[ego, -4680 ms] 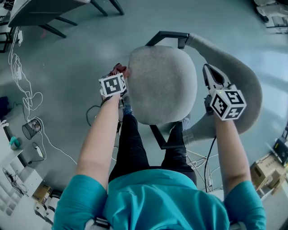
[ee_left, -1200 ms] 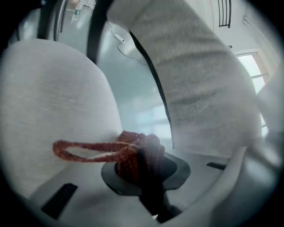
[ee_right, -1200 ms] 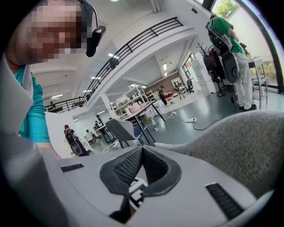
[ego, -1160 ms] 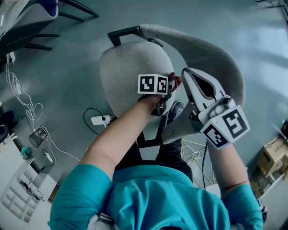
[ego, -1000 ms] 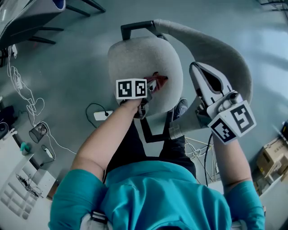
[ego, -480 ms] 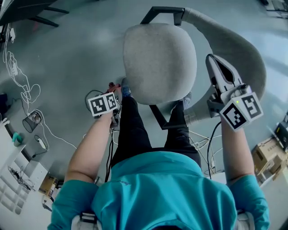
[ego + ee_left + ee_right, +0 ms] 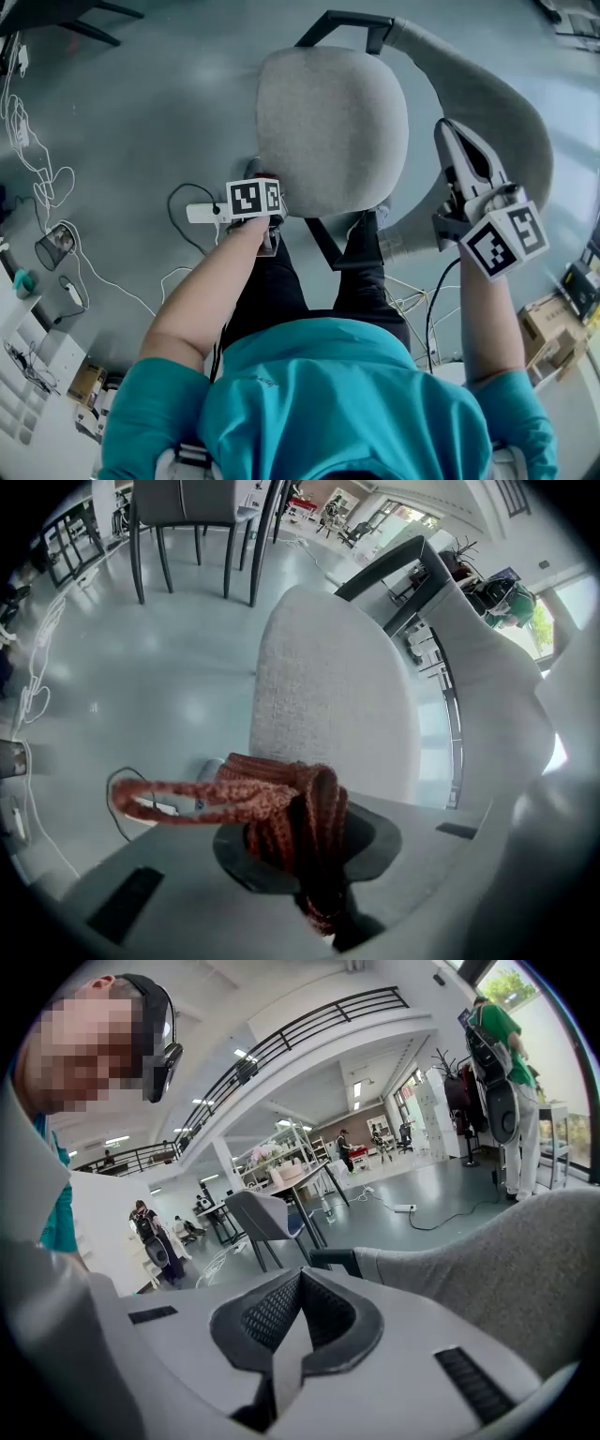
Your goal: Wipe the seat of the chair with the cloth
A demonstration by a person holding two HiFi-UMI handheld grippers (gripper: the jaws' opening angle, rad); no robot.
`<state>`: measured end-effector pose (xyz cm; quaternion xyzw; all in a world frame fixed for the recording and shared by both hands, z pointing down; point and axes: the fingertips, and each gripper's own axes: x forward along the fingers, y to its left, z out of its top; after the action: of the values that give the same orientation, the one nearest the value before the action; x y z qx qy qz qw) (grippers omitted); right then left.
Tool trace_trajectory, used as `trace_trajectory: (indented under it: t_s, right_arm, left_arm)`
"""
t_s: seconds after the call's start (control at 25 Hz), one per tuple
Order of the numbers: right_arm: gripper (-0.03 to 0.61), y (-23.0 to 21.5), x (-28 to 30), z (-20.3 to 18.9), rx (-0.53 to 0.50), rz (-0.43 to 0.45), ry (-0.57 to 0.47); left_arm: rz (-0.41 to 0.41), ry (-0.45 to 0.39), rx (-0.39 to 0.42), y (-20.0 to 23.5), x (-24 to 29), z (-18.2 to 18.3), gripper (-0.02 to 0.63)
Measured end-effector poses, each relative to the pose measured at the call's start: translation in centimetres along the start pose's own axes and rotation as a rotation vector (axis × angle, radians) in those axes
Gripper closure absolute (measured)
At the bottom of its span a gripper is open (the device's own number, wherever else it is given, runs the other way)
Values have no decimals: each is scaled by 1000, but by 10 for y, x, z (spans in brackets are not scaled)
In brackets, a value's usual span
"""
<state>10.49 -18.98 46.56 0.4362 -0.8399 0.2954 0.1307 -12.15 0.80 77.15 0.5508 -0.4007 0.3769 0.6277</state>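
The chair's grey fabric seat [image 7: 333,127] lies ahead of me, its curved backrest [image 7: 478,98] to the right and a black armrest [image 7: 342,21] at the far side. My left gripper [image 7: 265,180] is at the seat's near-left edge, shut on a red-brown knitted cloth [image 7: 281,803]. In the left gripper view the cloth bunches between the jaws, one loop hanging out to the left, with the seat [image 7: 328,700] just beyond. My right gripper [image 7: 448,129] hovers beside the backrest [image 7: 511,1269], jaws shut on nothing [image 7: 298,1283].
A white power strip [image 7: 202,213] and loose cables lie on the floor left of the chair. A black mesh bin [image 7: 52,246] stands further left. Cardboard boxes [image 7: 548,323] sit at the right. My legs are under the seat's front edge.
My left gripper swept the cloth leftward across the seat, went off its left side toward the floor, and has come back to the near-left edge. The right gripper stayed by the backrest.
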Motion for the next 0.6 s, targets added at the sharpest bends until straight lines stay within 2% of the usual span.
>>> trace_trajectory:
  t_s: [0.28,0.6]
  right_arm:
    - [580,-8,-17,-4,27,4,-26]
    - [580,-20,-34,-1,51,6,-51]
  left_arm:
    - [-49,59,-8,-20,16,2,551]
    - [-108,109,42,-70,36,-2,551]
